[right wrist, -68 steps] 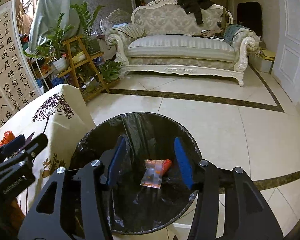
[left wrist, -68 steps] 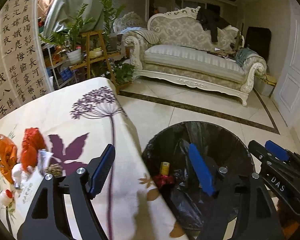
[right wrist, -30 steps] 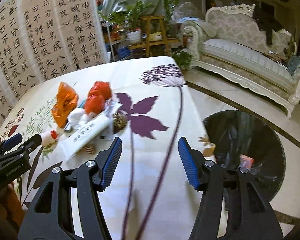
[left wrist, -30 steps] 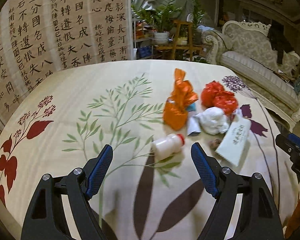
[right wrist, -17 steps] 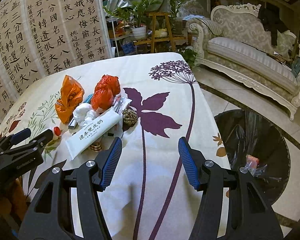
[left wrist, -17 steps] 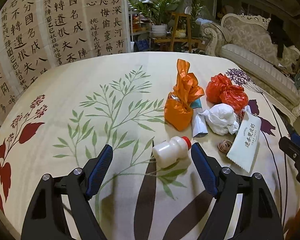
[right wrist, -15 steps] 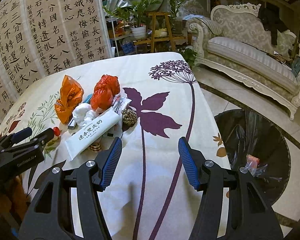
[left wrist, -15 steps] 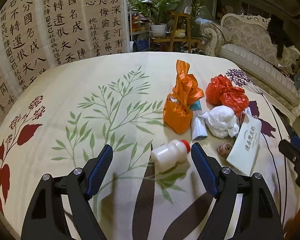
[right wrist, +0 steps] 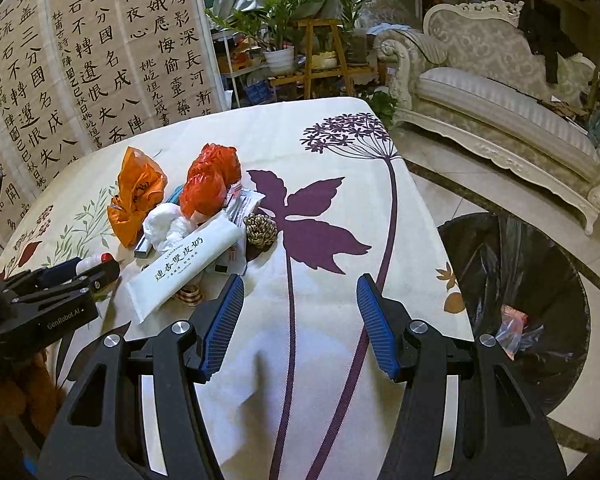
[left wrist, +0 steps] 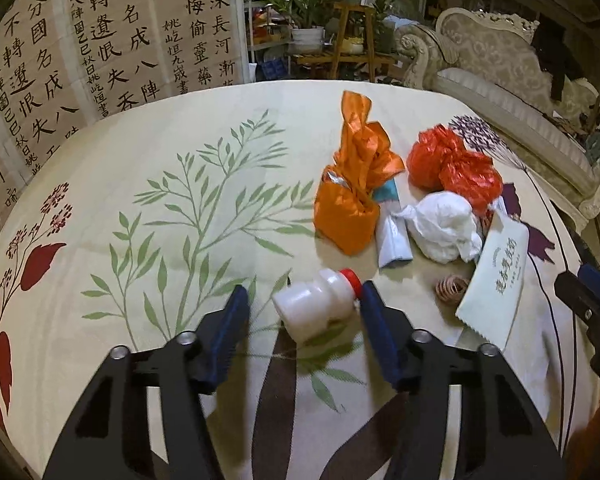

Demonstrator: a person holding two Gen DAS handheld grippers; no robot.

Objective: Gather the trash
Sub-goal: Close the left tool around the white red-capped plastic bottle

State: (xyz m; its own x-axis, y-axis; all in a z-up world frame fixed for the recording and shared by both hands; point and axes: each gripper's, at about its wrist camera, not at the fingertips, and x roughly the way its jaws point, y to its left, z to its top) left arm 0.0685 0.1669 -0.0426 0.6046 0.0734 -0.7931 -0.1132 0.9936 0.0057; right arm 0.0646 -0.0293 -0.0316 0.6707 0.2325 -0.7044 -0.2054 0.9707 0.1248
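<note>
Fingers of the left gripper (left wrist: 302, 312) are closing around a small white plastic bottle with a red cap (left wrist: 318, 306) lying on its side on the floral tablecloth (left wrist: 180, 208); its cap end touches the right-hand pad, the other pad still clear. Right gripper (right wrist: 300, 320) hangs spread and empty over bare cloth, well apart from the bottle; the black-lined round trash bin (right wrist: 540, 264) sits on the floor beside the table.

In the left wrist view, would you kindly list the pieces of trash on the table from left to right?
small white bottle → orange bag → white crumpled tissue → white sachet with printed characters
</note>
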